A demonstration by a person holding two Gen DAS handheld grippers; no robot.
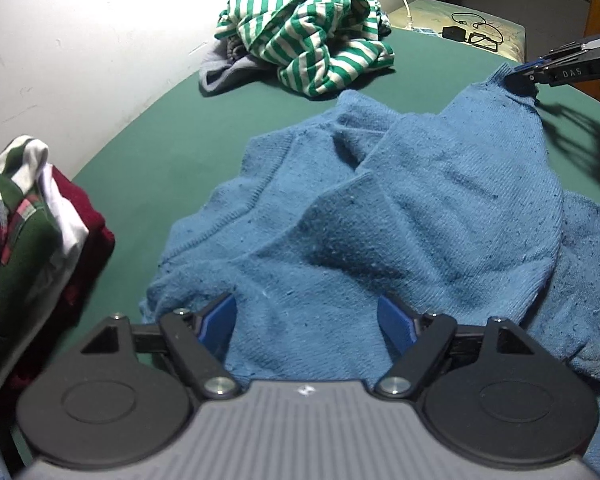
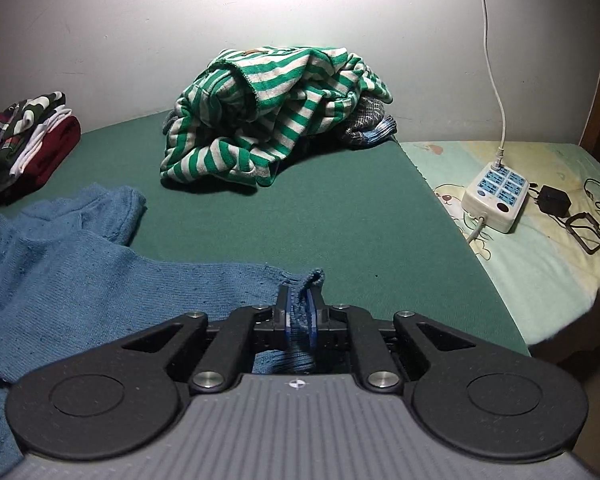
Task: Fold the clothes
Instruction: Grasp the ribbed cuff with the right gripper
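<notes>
A blue knit sweater [image 1: 420,200] lies rumpled on the green bed cover [image 1: 160,140]. My left gripper [image 1: 308,312] stands open low over its near part, the knit lying between the widely spread blue pads. One sleeve runs out to the far right, where my right gripper [image 1: 520,78] holds its end lifted off the cover. In the right wrist view the sleeve cuff [image 2: 314,278] pokes up between the narrow-set pads of the right gripper [image 2: 299,300], and the rest of the sweater [image 2: 80,280] spreads to the left.
A crumpled green-and-white striped garment [image 2: 260,120] lies over grey clothes by the wall. A stack of folded clothes [image 1: 28,220] sits at the left. On the right, a pale sheet holds a power strip [image 2: 496,196], an adapter [image 2: 554,200] and cables.
</notes>
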